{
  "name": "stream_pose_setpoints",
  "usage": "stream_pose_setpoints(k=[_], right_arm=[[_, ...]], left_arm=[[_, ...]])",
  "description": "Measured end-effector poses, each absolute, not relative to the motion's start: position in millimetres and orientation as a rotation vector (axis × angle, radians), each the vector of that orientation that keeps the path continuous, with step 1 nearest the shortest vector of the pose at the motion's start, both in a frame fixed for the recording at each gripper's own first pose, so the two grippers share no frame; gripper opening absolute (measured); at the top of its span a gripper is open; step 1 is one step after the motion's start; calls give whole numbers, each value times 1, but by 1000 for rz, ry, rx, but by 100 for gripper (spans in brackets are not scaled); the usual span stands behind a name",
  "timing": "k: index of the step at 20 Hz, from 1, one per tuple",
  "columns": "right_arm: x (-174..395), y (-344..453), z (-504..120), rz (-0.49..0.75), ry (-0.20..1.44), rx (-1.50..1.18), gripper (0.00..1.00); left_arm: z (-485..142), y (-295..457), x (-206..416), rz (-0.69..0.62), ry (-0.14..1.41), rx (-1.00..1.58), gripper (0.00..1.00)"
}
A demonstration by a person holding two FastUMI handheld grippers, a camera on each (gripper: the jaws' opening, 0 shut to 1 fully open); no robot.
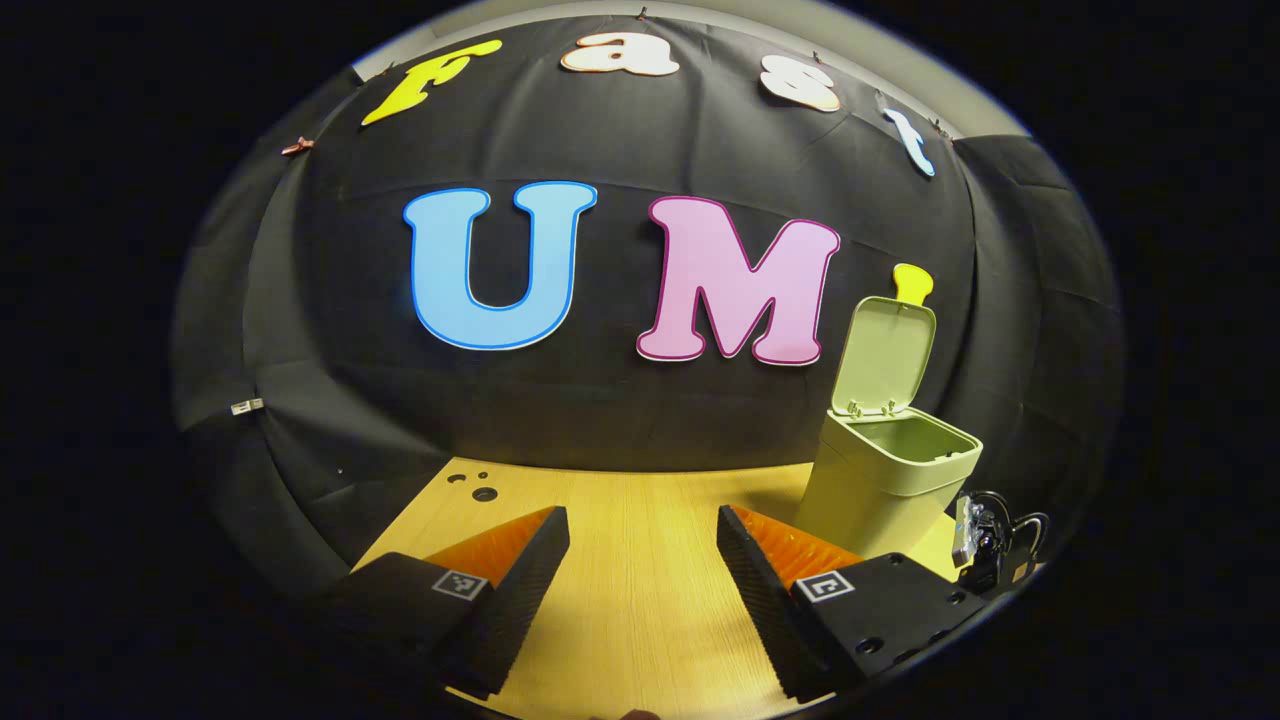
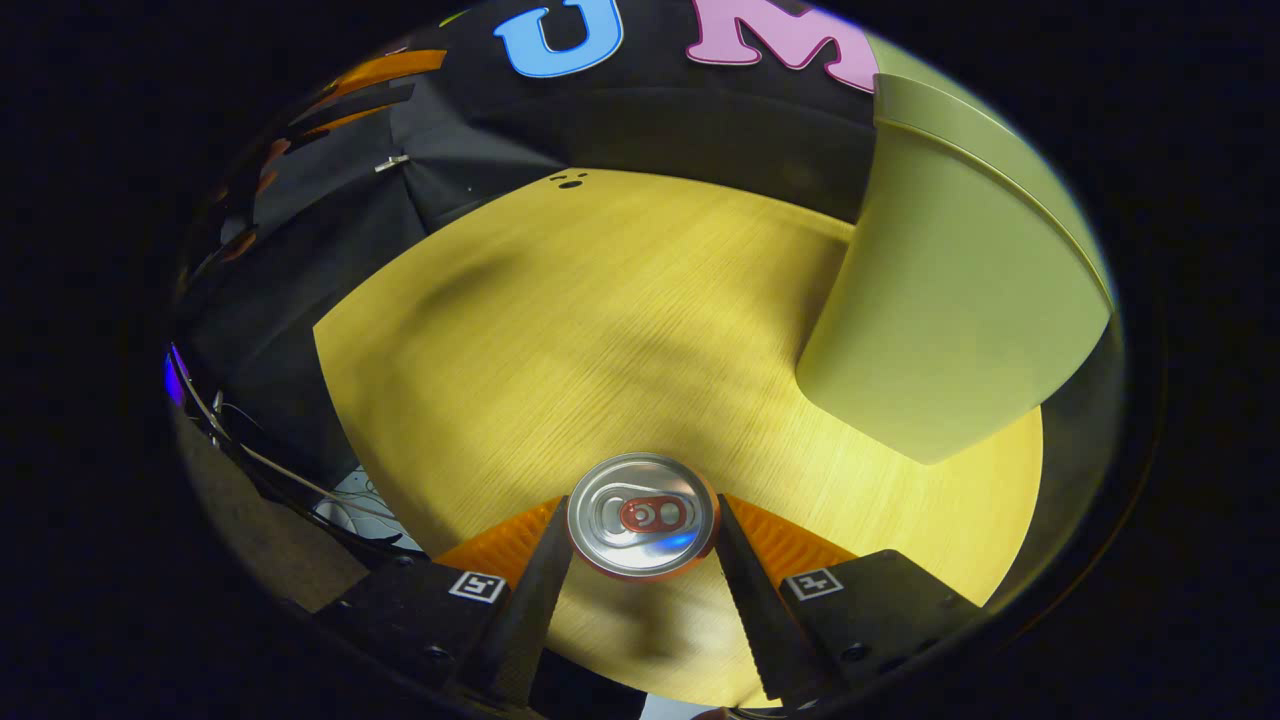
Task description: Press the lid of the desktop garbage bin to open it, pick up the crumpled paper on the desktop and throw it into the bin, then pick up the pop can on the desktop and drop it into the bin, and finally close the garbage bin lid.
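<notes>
Just beside the bin (image 2: 950,300), whose lid (image 1: 885,355) stands open, I pinch the can (image 2: 642,515) in my right gripper (image 2: 640,545) for dropping, while my left gripper (image 1: 640,560) waits wide and empty.

can (image 2: 642,516) betw R jaws, on table (image 2: 600,320) | bin (image 2: 950,310) behind-right, lid (image 1: 885,355) up

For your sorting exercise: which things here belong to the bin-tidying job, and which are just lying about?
Job: garbage bin, lid up; pop can clamped in the right gripper; left gripper, open.
Lying about: cables at the table's edge.
</notes>
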State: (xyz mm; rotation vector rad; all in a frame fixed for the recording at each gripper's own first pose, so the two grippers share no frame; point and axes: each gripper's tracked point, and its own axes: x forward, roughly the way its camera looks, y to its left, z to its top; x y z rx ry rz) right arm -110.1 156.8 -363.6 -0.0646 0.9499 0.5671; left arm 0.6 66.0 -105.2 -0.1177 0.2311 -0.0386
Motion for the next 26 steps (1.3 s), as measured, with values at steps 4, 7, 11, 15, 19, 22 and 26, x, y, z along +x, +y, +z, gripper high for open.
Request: stream_pose_setpoints(k=[4,7,11,15,19,22,26], right_arm=[[-113,148,-355,556,929,-61,84],[-111,143,-345,546,914,-40,84],[-106,137,-313,542,857,-17,84],[-101,129,-281,537,829,-12,84],[-93,120,-243,538,783,4,84],[-85,116,-205,539,726,48,84],[-57,104,-150,526,612,83,84]], left_arm=[[-107,63,0,-49,236,-131,96],[-108,61,2,-53,236,-132,96],[-108,58,4,-61,238,-142,96],[-108,55,7,-67,237,-145,96],[-108,52,9,-72,237,-149,96],[-107,50,11,-77,238,-152,96],[-107,49,12,-77,237,-154,96]])
